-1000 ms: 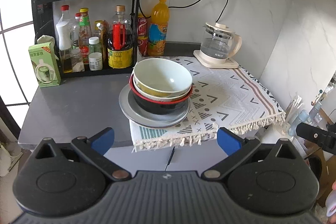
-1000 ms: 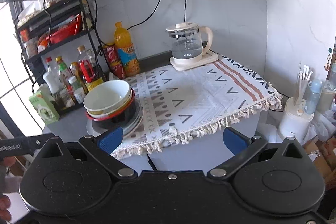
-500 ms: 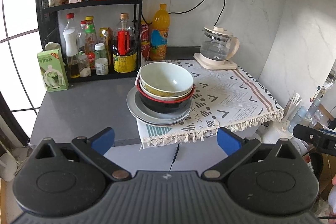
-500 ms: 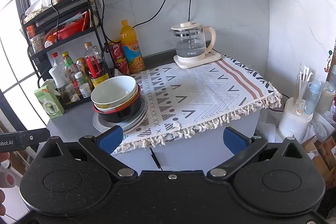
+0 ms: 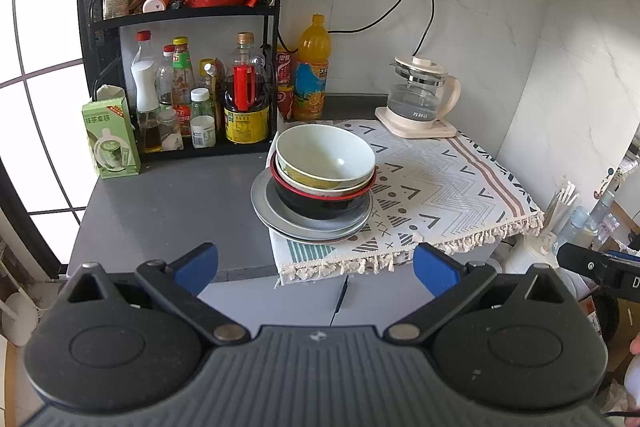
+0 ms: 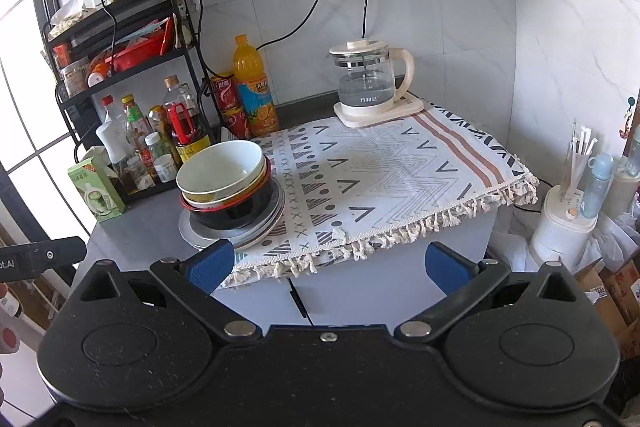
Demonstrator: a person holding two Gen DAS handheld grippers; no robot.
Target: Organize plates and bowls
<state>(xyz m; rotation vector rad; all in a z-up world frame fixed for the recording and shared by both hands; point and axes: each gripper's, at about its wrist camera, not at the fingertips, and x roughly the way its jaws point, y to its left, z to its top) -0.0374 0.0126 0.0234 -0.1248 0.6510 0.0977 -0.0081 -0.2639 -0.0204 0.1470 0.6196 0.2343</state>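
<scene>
A stack of dishes stands on the counter at the left edge of the patterned cloth. A pale green bowl [image 5: 326,157] sits on top, nested in a white bowl and a black bowl with a red rim [image 5: 320,201], all on grey plates [image 5: 304,223]. The stack also shows in the right wrist view [image 6: 226,183]. My left gripper [image 5: 316,267] is open and empty, held back from the counter's front edge. My right gripper [image 6: 330,265] is open and empty, also short of the counter, with its left finger in front of the plates.
A black rack [image 5: 180,27] with bottles stands at the back left. A green carton [image 5: 110,139], an orange juice bottle [image 5: 314,69] and a glass kettle [image 5: 420,95] stand on the counter. The patterned cloth [image 5: 440,187] covers its right part. A white appliance [image 6: 564,223] stands lower right.
Both grippers have drawn back and risen a little, so the counter and the dish stack look farther away. The dishes have not moved.
</scene>
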